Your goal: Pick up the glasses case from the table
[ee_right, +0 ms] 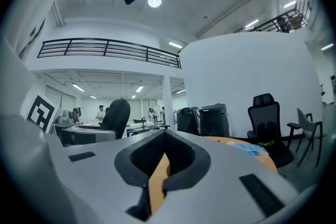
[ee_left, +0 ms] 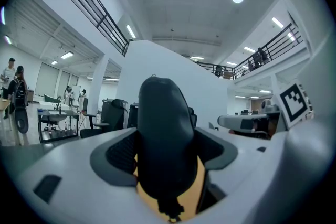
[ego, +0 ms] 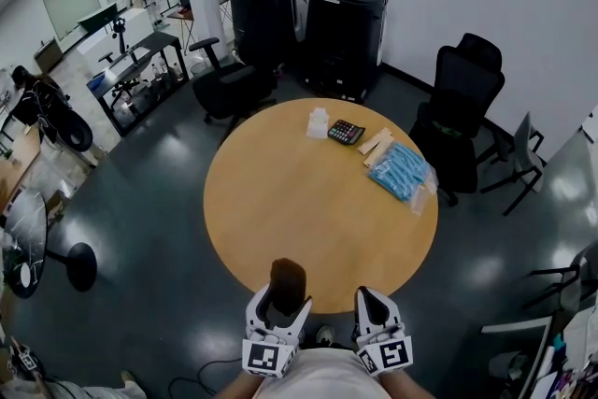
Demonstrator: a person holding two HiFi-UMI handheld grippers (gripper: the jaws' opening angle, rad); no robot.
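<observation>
A dark brown glasses case stands upright between the jaws of my left gripper, at the near edge of the round wooden table. In the left gripper view the case fills the middle, clamped between both jaws, which are shut on it. My right gripper is held beside the left one, over the table's near edge. In the right gripper view my right gripper has its jaws pressed together with nothing between them. The case shows dark at that view's left.
At the table's far side lie a white packet, a black calculator, a pale strip and a blue plastic-wrapped bundle. Black office chairs and two black bins stand beyond the table.
</observation>
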